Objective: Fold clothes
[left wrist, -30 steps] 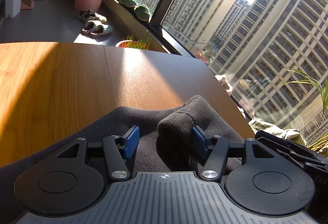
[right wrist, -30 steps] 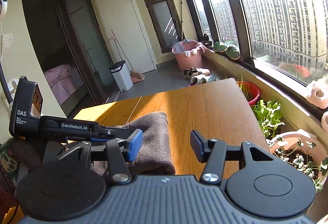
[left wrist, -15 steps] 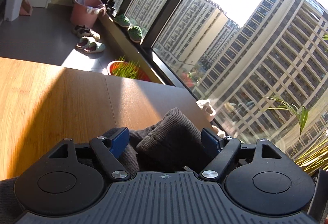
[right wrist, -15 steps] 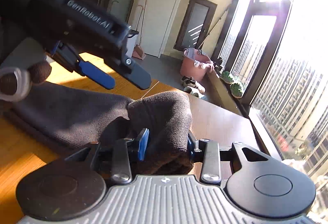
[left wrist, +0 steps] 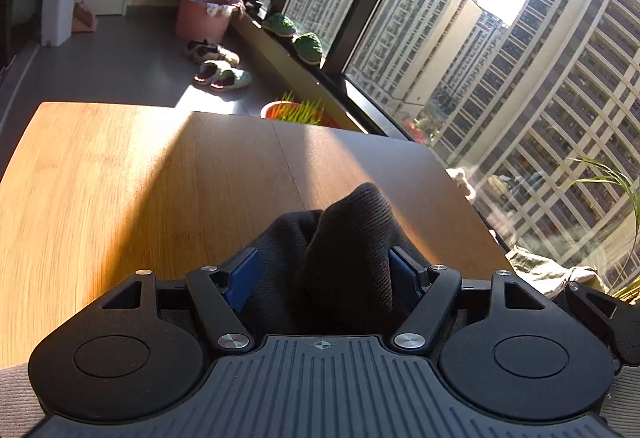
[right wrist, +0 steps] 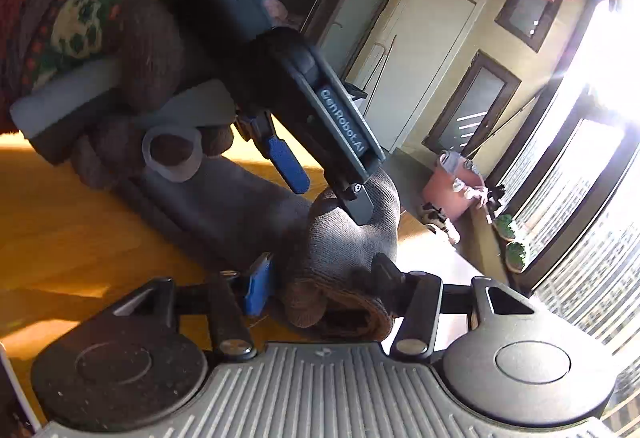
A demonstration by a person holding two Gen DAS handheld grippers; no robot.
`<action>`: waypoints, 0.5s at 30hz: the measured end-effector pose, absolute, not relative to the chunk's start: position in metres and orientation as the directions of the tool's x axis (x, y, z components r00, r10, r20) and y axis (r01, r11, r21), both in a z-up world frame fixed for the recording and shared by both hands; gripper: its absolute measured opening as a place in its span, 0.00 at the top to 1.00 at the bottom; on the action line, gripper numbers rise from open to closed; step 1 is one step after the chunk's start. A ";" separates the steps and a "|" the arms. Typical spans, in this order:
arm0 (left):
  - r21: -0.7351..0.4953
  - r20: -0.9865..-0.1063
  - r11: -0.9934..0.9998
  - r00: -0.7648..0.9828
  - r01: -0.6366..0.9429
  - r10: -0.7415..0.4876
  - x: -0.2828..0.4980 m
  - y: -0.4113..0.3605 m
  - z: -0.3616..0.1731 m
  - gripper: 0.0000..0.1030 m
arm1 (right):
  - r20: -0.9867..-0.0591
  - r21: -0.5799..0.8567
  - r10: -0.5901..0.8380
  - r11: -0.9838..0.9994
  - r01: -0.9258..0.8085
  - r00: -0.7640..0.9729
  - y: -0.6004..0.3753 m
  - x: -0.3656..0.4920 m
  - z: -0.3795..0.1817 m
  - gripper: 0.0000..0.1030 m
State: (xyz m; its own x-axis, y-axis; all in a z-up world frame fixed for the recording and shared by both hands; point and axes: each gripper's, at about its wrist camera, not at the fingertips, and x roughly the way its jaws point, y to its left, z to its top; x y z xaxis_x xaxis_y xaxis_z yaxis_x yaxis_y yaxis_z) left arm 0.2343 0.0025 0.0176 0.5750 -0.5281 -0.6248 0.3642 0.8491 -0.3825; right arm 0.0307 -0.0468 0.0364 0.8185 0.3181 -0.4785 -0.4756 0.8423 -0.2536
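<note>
The left claw (left wrist: 322, 274) stands fairly wide and its jaws are closing, with a raised fold of the dark grey ribbed knit garment (left wrist: 352, 246) between them. The right-hand blue pad (left wrist: 402, 270) lies against the cloth; whether the left-hand pad presses on it I cannot tell, so the grip is uncertain. From the right wrist view this claw reaches in from the upper left, held by a hand in a brown knitted glove (right wrist: 132, 49), one finger through a grey ring.

The right claw (right wrist: 320, 278) is about half open and its jaws are opening; a bunched fold of the same garment fills the gap, and both pads appear to touch the cloth.

The garment lies on the near part of the orange-brown wooden desk (left wrist: 120, 177), stretching left under the gloved hand. The far half of the desk carries sun and shadow.
</note>
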 end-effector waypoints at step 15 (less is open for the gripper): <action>-0.445 -0.635 0.854 0.578 0.269 -0.513 0.238 0.044 0.003 0.22 | -0.461 0.411 0.451 0.872 -0.267 0.764 -0.106 0.092 0.005 0.60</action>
